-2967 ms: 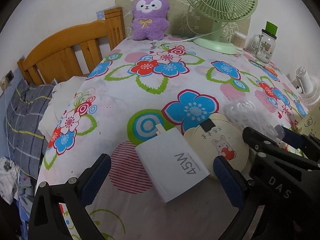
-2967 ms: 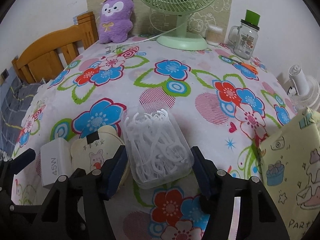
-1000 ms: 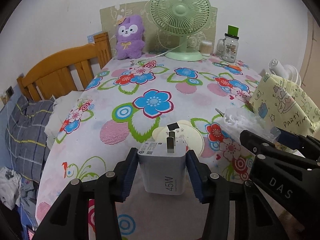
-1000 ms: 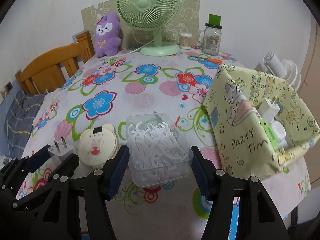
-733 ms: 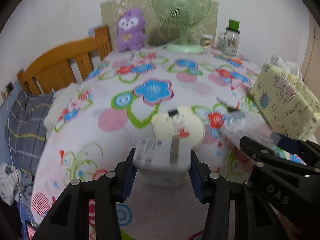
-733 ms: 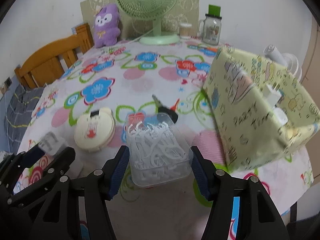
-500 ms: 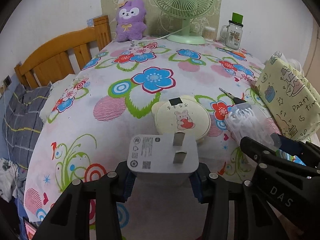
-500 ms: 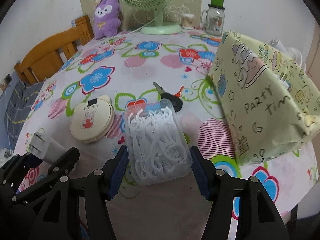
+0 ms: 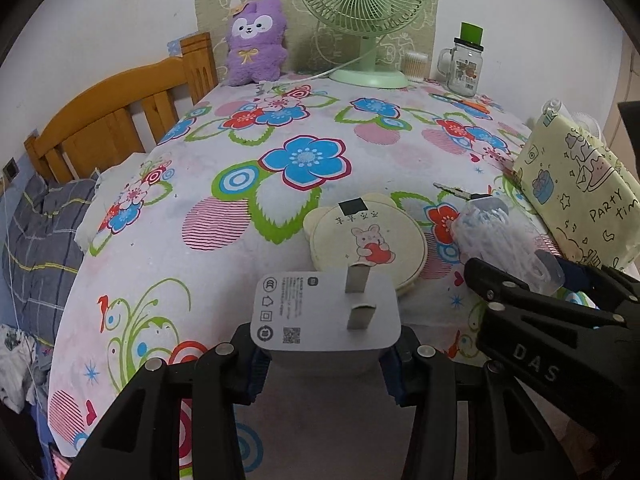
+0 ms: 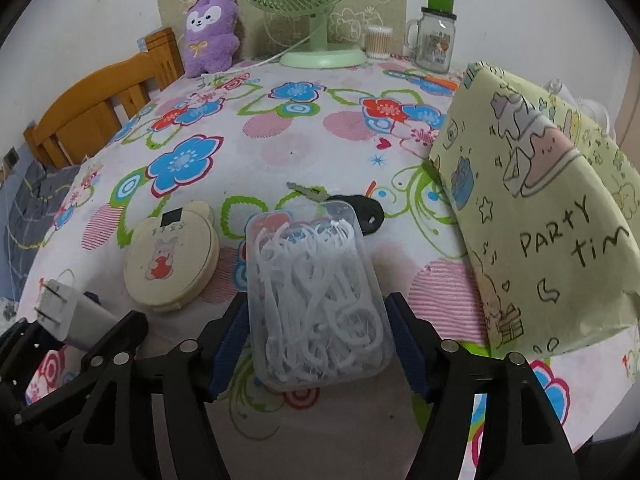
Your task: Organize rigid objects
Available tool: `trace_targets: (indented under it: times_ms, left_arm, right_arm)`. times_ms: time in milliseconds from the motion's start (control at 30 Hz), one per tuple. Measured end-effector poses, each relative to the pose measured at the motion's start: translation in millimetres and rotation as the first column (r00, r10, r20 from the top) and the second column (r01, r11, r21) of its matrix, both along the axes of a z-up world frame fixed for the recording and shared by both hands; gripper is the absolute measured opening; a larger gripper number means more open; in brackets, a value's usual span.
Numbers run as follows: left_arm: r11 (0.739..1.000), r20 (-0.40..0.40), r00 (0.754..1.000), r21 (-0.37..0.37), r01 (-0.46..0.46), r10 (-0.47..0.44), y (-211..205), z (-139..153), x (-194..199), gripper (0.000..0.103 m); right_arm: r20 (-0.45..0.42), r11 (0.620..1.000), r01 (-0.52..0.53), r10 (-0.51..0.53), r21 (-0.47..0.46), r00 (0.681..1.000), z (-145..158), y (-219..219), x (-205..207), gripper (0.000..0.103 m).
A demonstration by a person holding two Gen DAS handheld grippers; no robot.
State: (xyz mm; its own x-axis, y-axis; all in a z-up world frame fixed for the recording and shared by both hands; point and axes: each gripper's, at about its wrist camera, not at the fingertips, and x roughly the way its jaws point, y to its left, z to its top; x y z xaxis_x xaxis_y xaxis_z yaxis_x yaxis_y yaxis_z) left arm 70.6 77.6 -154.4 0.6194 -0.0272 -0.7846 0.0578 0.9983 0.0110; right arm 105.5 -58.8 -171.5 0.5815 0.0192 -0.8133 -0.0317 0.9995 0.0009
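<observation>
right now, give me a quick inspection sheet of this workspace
surface: table under a floral cloth, no spills seen
job's things: white charger held clear of the cloth, prongs forward; clear box of floss picks between the right pads; round cream case and black-headed key lie loose; yellow bag at the right edge
clutter: purple plush, green fan, glass jar, cotton swabs along the back
grippers: left gripper shut on the charger; right gripper opening, gaps beside the box
cables: fan cord on the cloth
surroundings: wooden bed frame, white wall
</observation>
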Motion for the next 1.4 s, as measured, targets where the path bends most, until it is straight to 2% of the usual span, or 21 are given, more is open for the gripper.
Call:
trace_targets:
  times_ms: [67, 233, 833, 1400]
  left_arm:
    - [1.000, -0.002, 1.000, 0.012, -0.001, 0.001, -2, 1, 1, 0.047]
    - [1.000, -0.013, 1.000, 0.012, -0.004, 0.004, -7, 3, 4, 0.047]
    - [1.000, 0.071, 0.997, 0.020, 0.017, -0.019, -28, 58, -14, 0.047]
    - [0.998, 0.152, 0.987, 0.041, 0.044, -0.049, -59, 107, -14, 0.047]
  right_arm:
    - [0.005, 1.000, -0.007, 0.007, 0.001, 1.000, 0, 0, 0, 0.066]
    - [0.009, 1.000, -0.017, 0.017, -0.014, 1.000, 4, -3, -2, 0.063]
    - [0.109, 0.999, -0.017, 0.021, -0.040, 0.994, 65, -19, -30, 0.063]
    - [0.181, 1.000, 0.009, -0.008, -0.007, 0.983, 116, -54, -35, 0.063]
